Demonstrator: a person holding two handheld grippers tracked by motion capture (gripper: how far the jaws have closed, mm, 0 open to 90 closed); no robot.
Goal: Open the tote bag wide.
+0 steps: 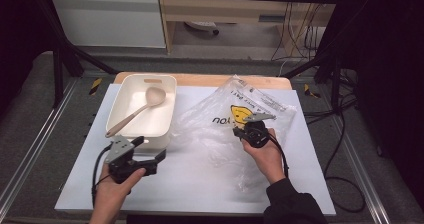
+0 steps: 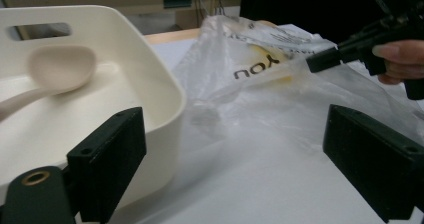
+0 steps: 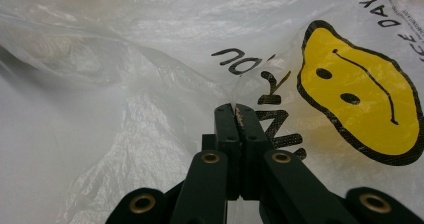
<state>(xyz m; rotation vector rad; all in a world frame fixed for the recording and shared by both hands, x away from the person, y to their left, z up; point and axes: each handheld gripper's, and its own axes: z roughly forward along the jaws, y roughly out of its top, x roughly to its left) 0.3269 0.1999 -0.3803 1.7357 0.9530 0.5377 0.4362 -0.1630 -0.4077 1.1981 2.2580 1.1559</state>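
**Clear plastic bag pinched in our right gripper**

Clear, crinkled film makes up the plastic bag (image 1: 235, 119), which lies on the right half of the white table sheet (image 1: 190, 184), its far end raised and its near edge spreading flat toward us. It carries a yellow smiley face (image 3: 357, 91) and black lettering (image 3: 250, 64). In the right gripper view we see our right gripper (image 3: 235, 109) with its two black jaws pressed together, a fold of the film caught between their tips, just beside the lettering and left of the smiley. From the high view, that gripper (image 1: 239, 130) sits over the middle of the bag, held in our right hand (image 1: 265, 156), whose dark sleeve (image 1: 292, 204) comes in from the bottom edge.

Our left gripper (image 1: 161, 155) is near the front left of the sheet, held in our left hand (image 1: 112, 184), pointing toward the bag. Its jaws stand wide apart with nothing between them; in the left gripper view one jaw is right beside the near corner of the tub, the other over the bag's flat edge, and we cannot tell whether that one touches the film.

Left of the bag, just beside it, stands a cream rectangular tub (image 1: 120, 101) with a slot handle in its far wall. A pale spoon (image 1: 137, 111) lies diagonally in it, bowl toward the far side and handle resting over the near left rim.
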